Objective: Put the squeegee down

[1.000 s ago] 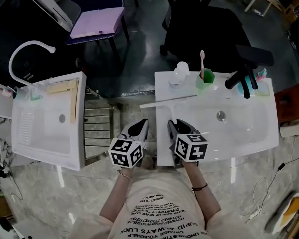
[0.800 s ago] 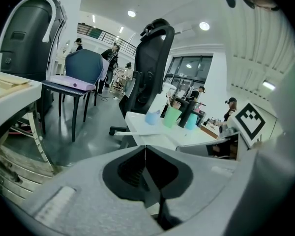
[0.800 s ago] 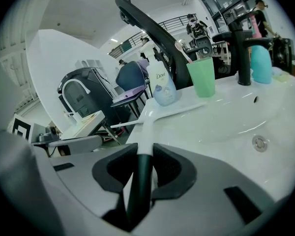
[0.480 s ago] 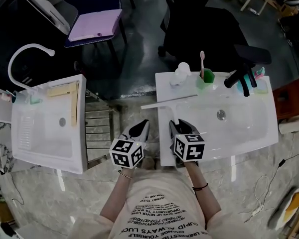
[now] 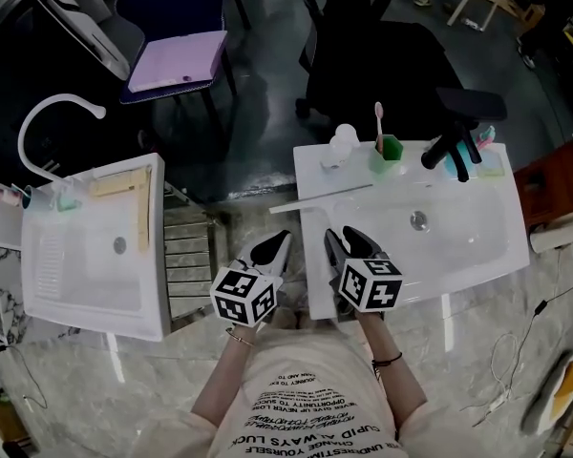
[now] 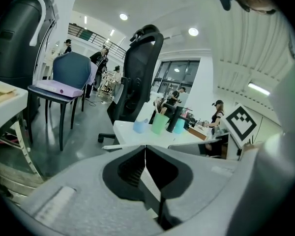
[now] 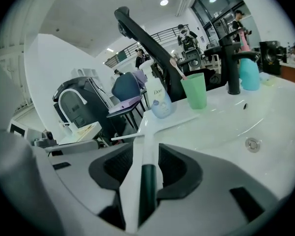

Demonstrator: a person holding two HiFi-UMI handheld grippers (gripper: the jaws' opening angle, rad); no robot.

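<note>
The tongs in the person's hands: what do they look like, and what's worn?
The left tongs and right tongs are grey with black ribbed pads, each bearing a white cube with black square markers. The person wears a cream printed T-shirt and thin wrist bands.

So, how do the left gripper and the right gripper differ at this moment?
The left gripper has its jaws together with nothing between them; the right gripper has its jaws apart, they have just been opening, and the squeegee handle lies loose between them. The left gripper hangs beside the white sink; the right gripper is over its front corner. Both carry a marker cube.
</note>
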